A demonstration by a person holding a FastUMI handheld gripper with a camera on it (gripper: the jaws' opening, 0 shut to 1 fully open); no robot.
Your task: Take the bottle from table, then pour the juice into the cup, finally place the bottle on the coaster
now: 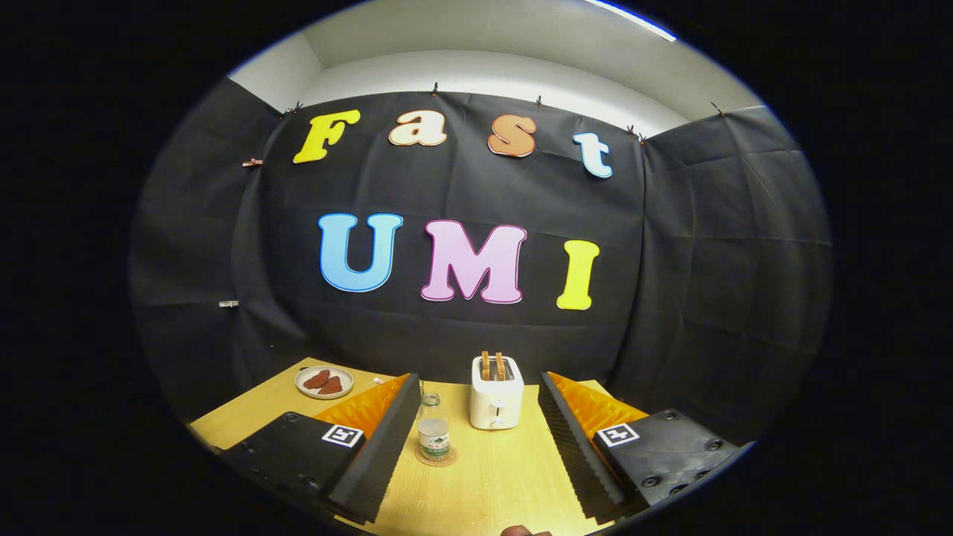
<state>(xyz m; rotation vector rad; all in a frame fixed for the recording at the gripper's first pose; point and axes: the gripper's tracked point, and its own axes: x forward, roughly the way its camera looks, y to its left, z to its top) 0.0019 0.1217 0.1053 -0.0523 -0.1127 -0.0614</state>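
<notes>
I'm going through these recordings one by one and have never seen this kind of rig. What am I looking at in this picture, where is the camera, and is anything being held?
There is no robot arm here. A person carries a hand-held gripper with two fingers, and the camera rides on it, looking forward along them. The two big wedge shapes at the bottom are those fingers, spread wide apart with nothing between them, so nothing is held.

Ahead lies a wooden table. Just inside one finger stands a small clear bottle, upright on a round coaster. Beyond it, between the fingers, stands a white toaster with two slices of toast sticking up. Farther off, beyond the finger beside the bottle, a plate holds two brown pieces of food. The lens is a fisheye, which is why everything curves.
</notes>
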